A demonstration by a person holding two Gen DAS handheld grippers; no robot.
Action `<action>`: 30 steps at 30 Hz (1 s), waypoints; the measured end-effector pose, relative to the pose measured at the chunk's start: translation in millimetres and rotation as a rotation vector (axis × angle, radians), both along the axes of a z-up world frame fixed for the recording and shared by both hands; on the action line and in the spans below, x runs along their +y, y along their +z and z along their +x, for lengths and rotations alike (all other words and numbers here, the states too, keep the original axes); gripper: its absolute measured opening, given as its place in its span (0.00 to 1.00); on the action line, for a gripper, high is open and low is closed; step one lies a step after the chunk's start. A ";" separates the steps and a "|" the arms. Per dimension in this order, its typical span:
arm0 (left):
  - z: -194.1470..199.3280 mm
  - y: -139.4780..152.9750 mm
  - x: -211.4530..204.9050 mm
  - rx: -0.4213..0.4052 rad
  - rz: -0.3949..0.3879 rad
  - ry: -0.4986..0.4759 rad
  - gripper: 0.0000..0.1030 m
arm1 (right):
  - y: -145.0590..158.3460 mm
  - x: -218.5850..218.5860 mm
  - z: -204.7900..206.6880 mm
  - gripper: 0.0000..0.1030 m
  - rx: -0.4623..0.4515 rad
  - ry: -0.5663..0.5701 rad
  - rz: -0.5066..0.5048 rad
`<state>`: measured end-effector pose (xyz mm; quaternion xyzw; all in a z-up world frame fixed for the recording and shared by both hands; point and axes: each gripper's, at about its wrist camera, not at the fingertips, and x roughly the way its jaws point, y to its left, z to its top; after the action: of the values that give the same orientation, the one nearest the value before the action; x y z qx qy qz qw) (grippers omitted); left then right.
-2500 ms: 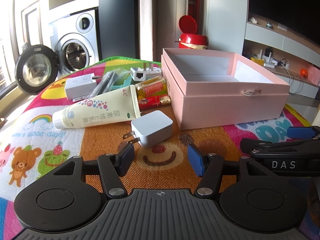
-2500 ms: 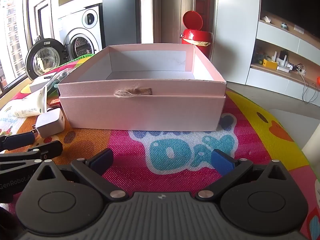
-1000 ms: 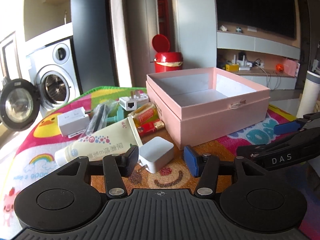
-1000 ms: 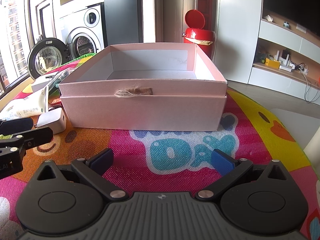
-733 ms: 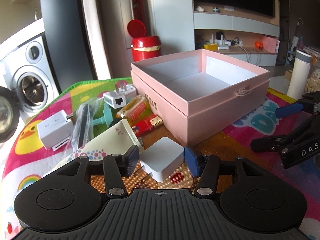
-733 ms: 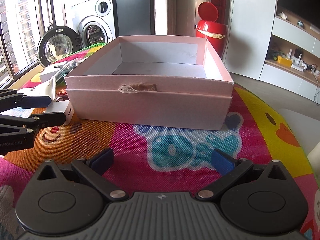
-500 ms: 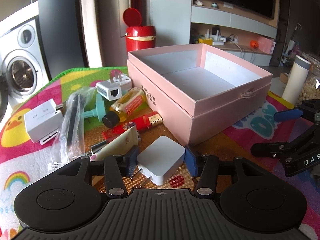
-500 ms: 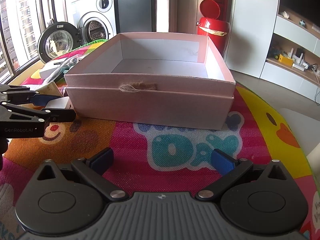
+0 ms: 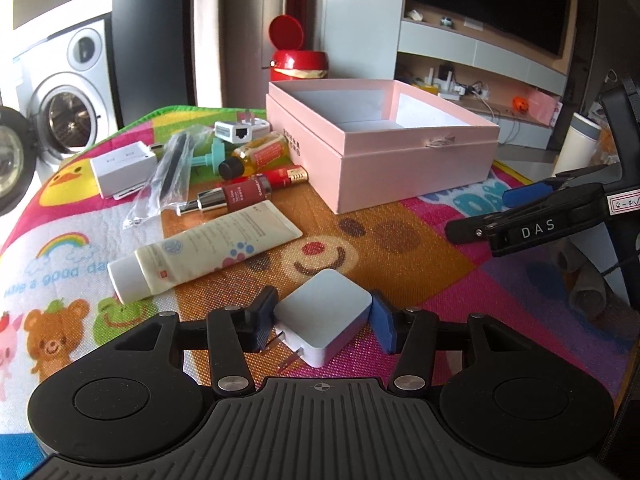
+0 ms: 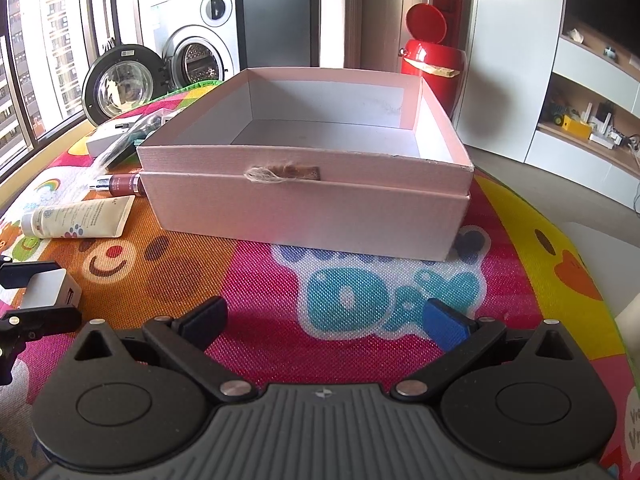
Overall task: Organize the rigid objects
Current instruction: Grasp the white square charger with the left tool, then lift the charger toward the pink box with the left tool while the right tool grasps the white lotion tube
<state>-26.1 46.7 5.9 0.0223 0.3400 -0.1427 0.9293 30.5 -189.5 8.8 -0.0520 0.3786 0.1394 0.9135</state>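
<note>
My left gripper (image 9: 322, 318) is shut on a white plug charger (image 9: 322, 314) and holds it above the colourful mat, prongs toward the camera. The charger also shows in the right wrist view (image 10: 48, 290) between the left fingers. The open pink box (image 9: 380, 160) stands empty ahead and to the right; it fills the middle of the right wrist view (image 10: 308, 184). My right gripper (image 10: 324, 320) is open and empty, low over the mat in front of the box. It shows from the side in the left wrist view (image 9: 532, 216).
Left of the box lie a cream tube (image 9: 204, 252), a lipstick (image 9: 232, 198), a red lighter (image 9: 286, 176), an oil bottle (image 9: 256, 154), a white adapter (image 9: 120, 168), a bagged black item (image 9: 168, 172) and a white plug (image 9: 240, 130). A washing machine (image 10: 192, 48) stands behind.
My left gripper closed on the charger and lifted it back off the mat, away from the box. The tube it lay beside is now uncovered. The right gripper stayed open and nearly still.
</note>
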 end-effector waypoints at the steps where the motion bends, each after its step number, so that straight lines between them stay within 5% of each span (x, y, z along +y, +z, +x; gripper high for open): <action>1: 0.4 0.4 -0.8 0.001 0.004 0.000 0.53 | 0.0 0.0 -0.1 1.00 0.000 0.000 0.000; 5: -6.0 1.3 -4.5 -0.027 0.061 -0.043 0.52 | 0.4 -0.4 0.3 1.00 0.001 0.001 0.000; 8: -20.2 2.0 6.5 -0.036 0.000 -0.040 0.52 | 3.2 4.5 -4.1 0.99 -0.010 0.027 -0.012; 13: -49.0 17.0 48.7 -0.090 -0.036 0.072 0.52 | 24.2 55.9 -33.3 0.95 -0.129 0.282 0.005; 17: -62.4 34.4 99.3 -0.141 -0.036 0.258 0.52 | 41.8 121.0 -35.9 0.95 -0.189 0.505 -0.042; 22: -71.4 38.0 144.1 -0.156 -0.124 0.407 0.52 | 43.8 187.6 4.4 0.90 -0.083 0.662 -0.016; 30: -78.6 30.0 150.1 -0.140 -0.210 0.376 0.52 | 18.6 211.2 50.9 0.86 0.162 0.655 0.018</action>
<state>-104.7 196.8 35.9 -0.1288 0.2560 0.0004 0.9581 81.4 21.8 27.3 -0.1513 0.4119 0.4324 0.7877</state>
